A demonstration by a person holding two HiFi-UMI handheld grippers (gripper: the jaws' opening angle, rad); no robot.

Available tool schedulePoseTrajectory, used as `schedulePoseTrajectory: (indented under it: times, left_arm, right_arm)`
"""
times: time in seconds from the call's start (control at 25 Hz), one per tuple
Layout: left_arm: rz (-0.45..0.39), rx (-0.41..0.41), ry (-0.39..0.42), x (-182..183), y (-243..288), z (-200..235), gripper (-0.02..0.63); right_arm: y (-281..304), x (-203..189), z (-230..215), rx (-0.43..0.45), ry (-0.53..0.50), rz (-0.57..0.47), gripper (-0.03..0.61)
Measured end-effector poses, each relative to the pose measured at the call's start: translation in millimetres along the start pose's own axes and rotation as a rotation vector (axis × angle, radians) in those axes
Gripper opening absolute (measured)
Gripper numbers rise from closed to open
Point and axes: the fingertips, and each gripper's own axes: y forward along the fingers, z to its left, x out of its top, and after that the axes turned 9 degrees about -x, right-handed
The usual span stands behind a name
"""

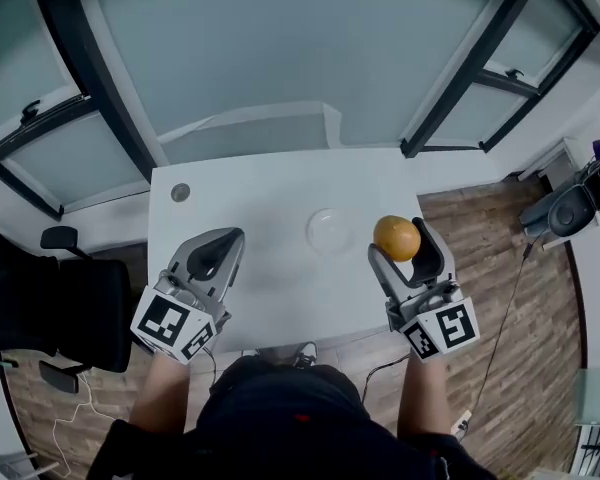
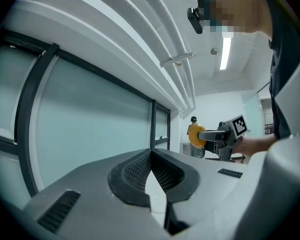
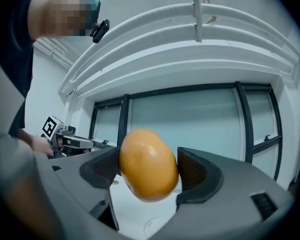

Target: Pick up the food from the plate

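Observation:
An orange, egg-shaped piece of food (image 1: 397,237) is held up in the air, with my right gripper (image 1: 401,240) shut on it. In the right gripper view the orange food (image 3: 148,164) fills the gap between the two dark pads. A small clear plate (image 1: 330,230) lies on the white table (image 1: 270,208), left of the held food and below it. My left gripper (image 1: 223,249) hovers over the table's left part, its jaws shut with nothing between them. The left gripper view shows its own tips (image 2: 151,154) touching, and the orange food (image 2: 195,135) far off to the right.
A small round grommet (image 1: 181,192) sits at the table's far left corner. A black office chair (image 1: 50,303) stands to the left. Windows with dark frames run along the far side. A dark bag (image 1: 576,206) lies on the wooden floor at the right.

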Motion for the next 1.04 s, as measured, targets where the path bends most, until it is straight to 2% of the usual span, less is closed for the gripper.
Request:
schedulePoseTrajectory:
  times: [0.32,1.04]
  left_arm:
    - [-0.027,-0.051,0.032,21.0,6.6,-14.8,0.020]
    - [-0.029,-0.057,0.014,18.7,6.7,-22.6,0.020]
  right_arm:
    - [-22.7,32.5,3.2,-0.040,-0.027,-0.064,0.371]
    - [-24.6,28.3,0.1,-0.047,-0.047,-0.044,0.371]
